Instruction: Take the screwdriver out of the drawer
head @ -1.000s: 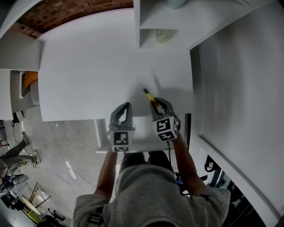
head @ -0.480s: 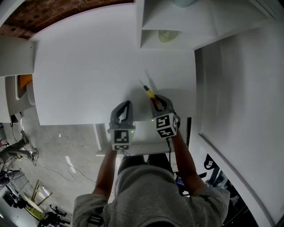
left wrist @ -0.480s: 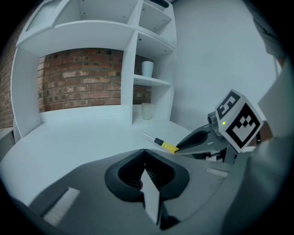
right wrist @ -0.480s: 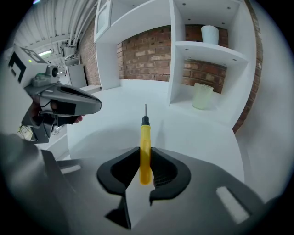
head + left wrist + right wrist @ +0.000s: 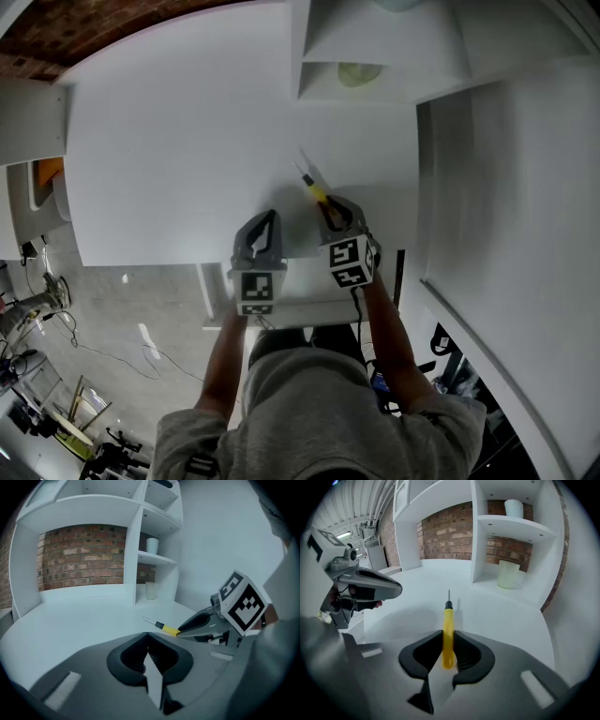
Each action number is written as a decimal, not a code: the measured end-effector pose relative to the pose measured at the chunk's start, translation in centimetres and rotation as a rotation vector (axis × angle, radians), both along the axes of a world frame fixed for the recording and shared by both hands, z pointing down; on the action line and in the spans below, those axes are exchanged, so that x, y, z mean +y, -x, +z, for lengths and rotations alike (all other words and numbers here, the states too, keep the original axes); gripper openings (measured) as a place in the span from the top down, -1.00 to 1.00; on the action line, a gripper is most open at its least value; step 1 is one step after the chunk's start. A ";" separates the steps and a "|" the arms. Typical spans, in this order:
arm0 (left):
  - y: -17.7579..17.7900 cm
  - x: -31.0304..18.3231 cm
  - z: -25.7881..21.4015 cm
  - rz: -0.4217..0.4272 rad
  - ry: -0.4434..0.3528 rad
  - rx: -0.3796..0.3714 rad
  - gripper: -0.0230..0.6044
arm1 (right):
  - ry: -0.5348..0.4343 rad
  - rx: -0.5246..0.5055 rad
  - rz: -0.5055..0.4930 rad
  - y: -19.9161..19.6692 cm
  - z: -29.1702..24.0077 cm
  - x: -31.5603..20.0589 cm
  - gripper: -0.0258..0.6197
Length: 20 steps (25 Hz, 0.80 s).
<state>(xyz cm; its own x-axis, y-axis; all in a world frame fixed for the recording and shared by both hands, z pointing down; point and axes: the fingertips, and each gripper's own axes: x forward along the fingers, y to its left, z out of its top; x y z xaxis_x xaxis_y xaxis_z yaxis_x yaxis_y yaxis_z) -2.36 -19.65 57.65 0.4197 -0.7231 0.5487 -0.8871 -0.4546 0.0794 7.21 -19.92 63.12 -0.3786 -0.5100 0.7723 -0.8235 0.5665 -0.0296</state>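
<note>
The screwdriver (image 5: 448, 618) has a yellow handle, a black collar and a thin metal shaft. My right gripper (image 5: 448, 635) is shut on the handle, with the shaft pointing away over the white desk top (image 5: 187, 141). In the head view the screwdriver (image 5: 313, 190) sticks out ahead of the right gripper (image 5: 335, 212), low over the desk near its front edge. My left gripper (image 5: 265, 218) hangs beside it on the left, shut with nothing between its jaws (image 5: 148, 641). The left gripper view shows the screwdriver (image 5: 167, 628) in the right gripper (image 5: 197, 623).
An open white drawer (image 5: 300, 311) juts out under the desk's front edge, below both grippers. A shelf unit stands at the back right with a translucent cup (image 5: 507, 574) in its lower bay and a white cup (image 5: 513, 508) above. A white wall (image 5: 506, 187) closes the right side.
Both grippers have sunk a little towards the desk top, side by side. The screwdriver stays in the right jaws.
</note>
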 end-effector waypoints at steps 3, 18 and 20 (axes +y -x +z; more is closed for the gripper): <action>0.0 -0.1 -0.1 -0.002 -0.002 0.002 0.89 | 0.002 0.005 0.000 0.0 0.1 -0.1 0.68; 0.3 0.2 -0.2 -0.008 -0.003 0.001 0.89 | 0.002 0.006 0.031 0.1 0.3 0.0 0.61; 0.2 0.2 -0.3 -0.010 -0.006 0.003 0.89 | 0.013 -0.008 0.032 0.1 0.5 0.2 0.43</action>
